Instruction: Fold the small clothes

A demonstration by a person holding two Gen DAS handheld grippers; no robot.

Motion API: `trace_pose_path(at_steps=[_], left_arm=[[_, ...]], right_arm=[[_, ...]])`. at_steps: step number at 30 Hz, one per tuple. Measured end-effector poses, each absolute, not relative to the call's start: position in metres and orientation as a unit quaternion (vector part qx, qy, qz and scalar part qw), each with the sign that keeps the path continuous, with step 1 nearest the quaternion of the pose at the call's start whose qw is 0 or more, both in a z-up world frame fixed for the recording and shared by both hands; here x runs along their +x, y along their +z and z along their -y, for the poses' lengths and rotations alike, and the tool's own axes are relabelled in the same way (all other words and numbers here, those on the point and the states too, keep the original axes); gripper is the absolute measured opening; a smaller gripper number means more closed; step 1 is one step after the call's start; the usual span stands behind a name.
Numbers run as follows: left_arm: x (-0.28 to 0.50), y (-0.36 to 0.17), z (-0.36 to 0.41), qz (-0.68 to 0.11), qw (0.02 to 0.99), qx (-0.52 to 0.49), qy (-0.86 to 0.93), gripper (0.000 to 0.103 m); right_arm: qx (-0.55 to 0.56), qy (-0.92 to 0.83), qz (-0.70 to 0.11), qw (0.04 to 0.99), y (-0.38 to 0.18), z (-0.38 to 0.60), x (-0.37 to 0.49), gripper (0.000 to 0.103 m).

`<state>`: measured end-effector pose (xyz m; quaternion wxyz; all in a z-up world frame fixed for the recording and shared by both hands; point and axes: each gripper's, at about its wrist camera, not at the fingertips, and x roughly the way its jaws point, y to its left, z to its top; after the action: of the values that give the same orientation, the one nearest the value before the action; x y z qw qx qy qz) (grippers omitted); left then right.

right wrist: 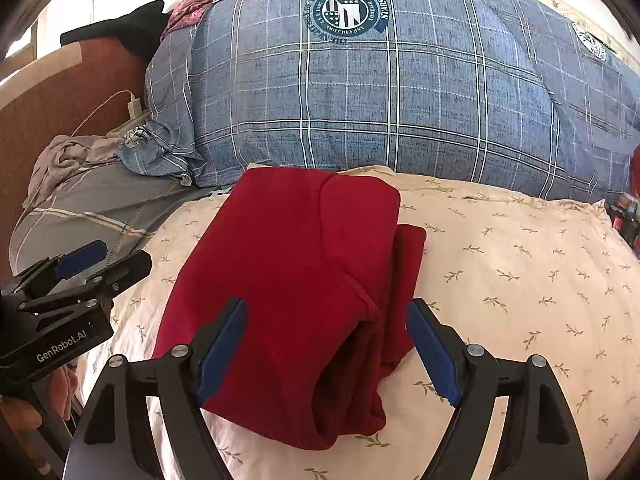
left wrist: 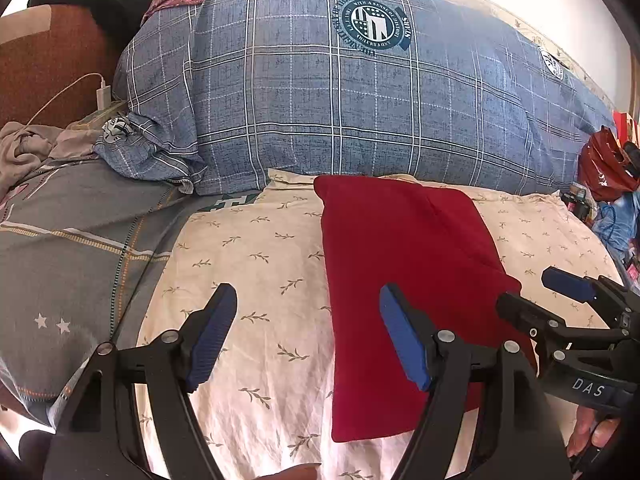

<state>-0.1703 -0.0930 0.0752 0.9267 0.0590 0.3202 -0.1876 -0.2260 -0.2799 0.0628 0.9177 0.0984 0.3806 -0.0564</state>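
A dark red garment (left wrist: 404, 280) lies folded into a long rectangle on the cream leaf-print sheet (left wrist: 256, 280). In the right wrist view the garment (right wrist: 288, 280) shows stacked layers and a fold opening at its near end. My left gripper (left wrist: 308, 332) is open and empty, hovering over the sheet just left of the garment; it also shows in the right wrist view (right wrist: 100, 260). My right gripper (right wrist: 326, 348) is open and empty, its jaws straddling the garment's near end; it also shows in the left wrist view (left wrist: 536, 292).
A large blue plaid quilt (left wrist: 360, 100) is piled behind the garment. A grey plaid pillow (left wrist: 72, 260) lies at left with crumpled grey cloth (left wrist: 28, 144). A charger and cable (left wrist: 103, 94) sit by the brown headboard (left wrist: 48, 68). Red bags (left wrist: 608, 164) stand at right.
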Motion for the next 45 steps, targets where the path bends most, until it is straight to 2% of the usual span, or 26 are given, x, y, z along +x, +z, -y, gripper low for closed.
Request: trace_pose_path(at_steps=[45], left_arm=[[-0.166,0.072,0.102,-0.332,0.922,0.064,-0.189,0.074]], right_arm=[[0.093,-0.046,-0.397,0.912,0.054,0.279,-0.211,0.083]])
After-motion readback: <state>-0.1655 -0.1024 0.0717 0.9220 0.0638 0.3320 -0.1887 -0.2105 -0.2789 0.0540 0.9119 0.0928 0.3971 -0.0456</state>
